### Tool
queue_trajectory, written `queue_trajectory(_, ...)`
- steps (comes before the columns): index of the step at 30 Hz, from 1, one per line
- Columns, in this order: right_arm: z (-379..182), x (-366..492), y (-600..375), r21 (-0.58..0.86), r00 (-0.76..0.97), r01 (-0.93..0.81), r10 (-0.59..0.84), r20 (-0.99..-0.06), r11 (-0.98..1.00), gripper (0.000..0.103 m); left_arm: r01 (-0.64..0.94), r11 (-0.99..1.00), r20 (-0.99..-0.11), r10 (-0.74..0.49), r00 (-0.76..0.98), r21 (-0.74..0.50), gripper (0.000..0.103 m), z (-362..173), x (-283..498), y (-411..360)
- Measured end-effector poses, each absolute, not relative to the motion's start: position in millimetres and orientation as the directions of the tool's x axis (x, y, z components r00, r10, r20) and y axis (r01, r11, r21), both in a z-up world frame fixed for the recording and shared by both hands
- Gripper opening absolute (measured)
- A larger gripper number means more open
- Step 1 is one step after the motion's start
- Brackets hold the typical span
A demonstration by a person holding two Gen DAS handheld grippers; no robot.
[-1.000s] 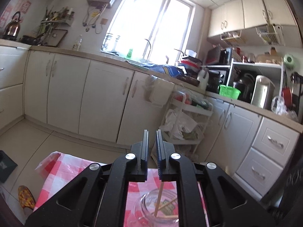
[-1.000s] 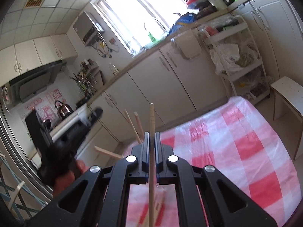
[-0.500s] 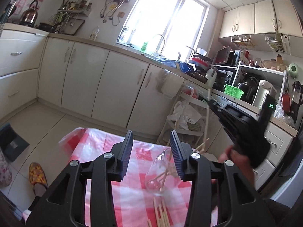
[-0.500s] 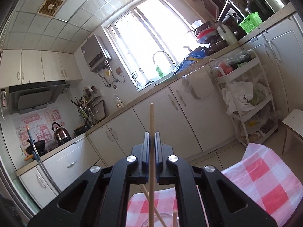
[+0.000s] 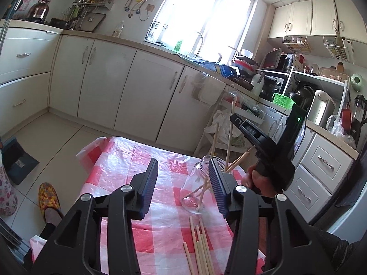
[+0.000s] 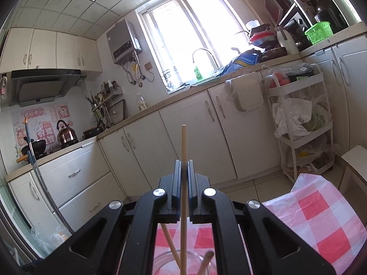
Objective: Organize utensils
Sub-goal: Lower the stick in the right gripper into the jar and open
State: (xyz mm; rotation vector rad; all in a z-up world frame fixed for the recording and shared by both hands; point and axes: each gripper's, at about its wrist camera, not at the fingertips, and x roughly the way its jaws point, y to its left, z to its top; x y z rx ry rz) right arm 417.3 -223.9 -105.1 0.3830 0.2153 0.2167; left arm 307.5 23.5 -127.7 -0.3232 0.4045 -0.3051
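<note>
- The right claw [image 6: 183, 171] is clamped on one chopstick [image 6: 183, 151], held upright, its lower end over the mouth of the jar [image 5: 201, 183].
- In the right wrist view the stick runs down between the jaws toward the jar rim [image 6: 165, 259], where two other sticks already lean.
- The left claw [image 5: 183, 183] is opening with nothing between its jaws; the jar stands just beyond its right jaw, untouched.
- More loose chopsticks [image 5: 199, 243] lie on the bench [image 5: 128, 160] in front of the jar.
- Risk: the jar is clear, light and unheld. A stick dropped off-centre, or pushed against the leaning ones, could tip it on the slick plastic cloth.
- Risk: letting go too high could make the stick bounce off the rim and roll off the bench.
- Risk: the leaning sticks crowd the mouth, so the new one may jam against them instead of sliding in.
- Judged safest: steady the jar with the left claw before release.
</note>
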Motion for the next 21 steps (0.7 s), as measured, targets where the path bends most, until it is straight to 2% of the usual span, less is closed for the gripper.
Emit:
queue_trajectory(10,-104,372,-226,0.335,0.914,-0.234,0.324,-0.243,0.913,0.006,0.205,0.92,-0.383,-0.331,0.863,-0.335,0.054,-119,298,10)
queue_trajectory(13,-100,354,-227,0.326,0.9,-0.25,0.343,-0.27,0.912,0.02,0.192,0.929,-0.416,-0.317,0.852,-0.316,0.056,-117,291,5)
queue_trajectory(16,-96,327,-234,0.356,0.897,-0.241,0.348,-0.274,0.903,0.022,0.174,0.941,-0.452,-0.296,0.842,-0.291,0.058,-116,282,2)
queue_trajectory(19,-100,303,-239,0.358,0.882,-0.202,0.328,-0.338,0.911,0.023,0.152,0.951,-0.501,-0.274,0.821,-0.27,0.06,-120,274,0)
queue_trajectory(21,-111,292,-239,0.367,0.85,-0.168,0.322,-0.416,0.915,0.023,0.14,0.956,-0.538,-0.262,0.801,-0.257,0.061,-125,268,-1)
